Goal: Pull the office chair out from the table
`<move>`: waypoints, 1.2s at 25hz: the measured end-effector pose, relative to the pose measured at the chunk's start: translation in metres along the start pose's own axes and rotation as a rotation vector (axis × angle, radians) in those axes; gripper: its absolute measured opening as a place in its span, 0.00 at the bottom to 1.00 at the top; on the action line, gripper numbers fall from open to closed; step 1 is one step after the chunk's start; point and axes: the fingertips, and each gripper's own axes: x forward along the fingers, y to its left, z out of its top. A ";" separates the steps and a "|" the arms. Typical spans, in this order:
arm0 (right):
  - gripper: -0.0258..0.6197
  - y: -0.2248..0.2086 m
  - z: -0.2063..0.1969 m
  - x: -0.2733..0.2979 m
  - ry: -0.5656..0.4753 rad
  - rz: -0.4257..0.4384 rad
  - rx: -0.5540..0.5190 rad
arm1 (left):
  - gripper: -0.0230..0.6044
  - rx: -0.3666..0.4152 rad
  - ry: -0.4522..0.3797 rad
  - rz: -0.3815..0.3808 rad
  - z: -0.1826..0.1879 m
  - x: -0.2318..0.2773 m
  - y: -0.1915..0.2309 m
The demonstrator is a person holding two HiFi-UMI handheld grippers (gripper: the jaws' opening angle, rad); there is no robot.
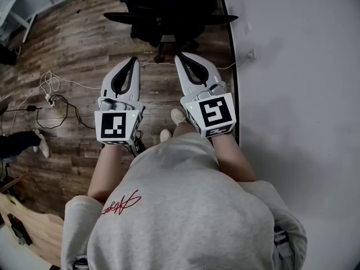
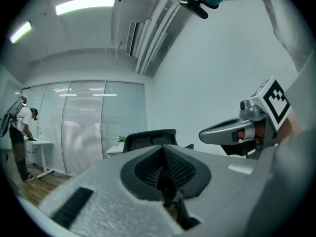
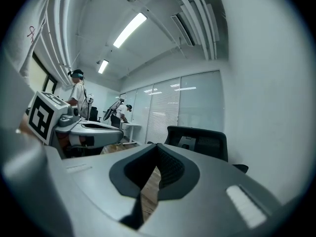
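The black office chair stands at the top of the head view on the wooden floor, close to the white wall. My left gripper and right gripper are held side by side, pointing level at the chair and short of it. Both are shut with nothing between the pads. In the left gripper view the closed jaws sit below the chair's backrest, and the right gripper shows at the right. In the right gripper view the shut jaws point beside the chair.
A white wall with a socket runs along the right. Cables and a power strip lie on the floor at left. A glass partition with blinds stands behind the chair. People stand at desks further back.
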 end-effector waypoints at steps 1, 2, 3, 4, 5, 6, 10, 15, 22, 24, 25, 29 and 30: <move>0.04 0.000 -0.001 -0.001 0.004 -0.004 -0.001 | 0.03 -0.001 -0.001 -0.001 0.001 -0.001 -0.001; 0.04 0.001 -0.001 -0.001 0.005 -0.008 0.001 | 0.03 -0.002 -0.002 -0.003 0.002 -0.001 -0.001; 0.04 0.000 -0.001 -0.002 0.002 -0.011 0.006 | 0.03 -0.004 -0.003 -0.004 0.003 -0.001 -0.002; 0.04 0.000 0.000 -0.004 -0.003 -0.016 0.014 | 0.03 -0.006 -0.005 -0.006 0.004 -0.001 -0.002; 0.04 -0.002 0.002 -0.005 -0.009 -0.023 0.022 | 0.03 -0.007 -0.006 -0.007 0.004 0.000 -0.003; 0.04 -0.003 0.003 -0.007 -0.013 -0.031 0.026 | 0.03 -0.006 -0.006 -0.009 0.005 0.000 -0.004; 0.04 -0.005 0.003 -0.011 -0.015 -0.037 0.024 | 0.03 -0.007 -0.012 -0.012 0.007 -0.001 -0.008; 0.04 -0.007 0.003 -0.015 -0.014 -0.039 0.025 | 0.03 -0.003 -0.009 -0.026 0.008 0.001 -0.016; 0.04 -0.013 0.002 -0.017 -0.014 -0.043 0.020 | 0.03 0.017 0.005 -0.047 0.004 0.007 -0.026; 0.04 -0.013 0.002 -0.017 -0.015 -0.042 0.023 | 0.03 0.020 0.001 -0.054 0.006 0.009 -0.029; 0.04 -0.013 0.002 -0.017 -0.015 -0.041 0.026 | 0.03 0.020 -0.001 -0.056 0.008 0.009 -0.030; 0.04 -0.011 0.003 -0.016 -0.017 -0.035 0.033 | 0.03 0.010 -0.027 -0.055 0.015 0.009 -0.030; 0.04 -0.010 0.003 -0.016 -0.017 -0.035 0.032 | 0.03 0.011 -0.030 -0.055 0.015 0.009 -0.030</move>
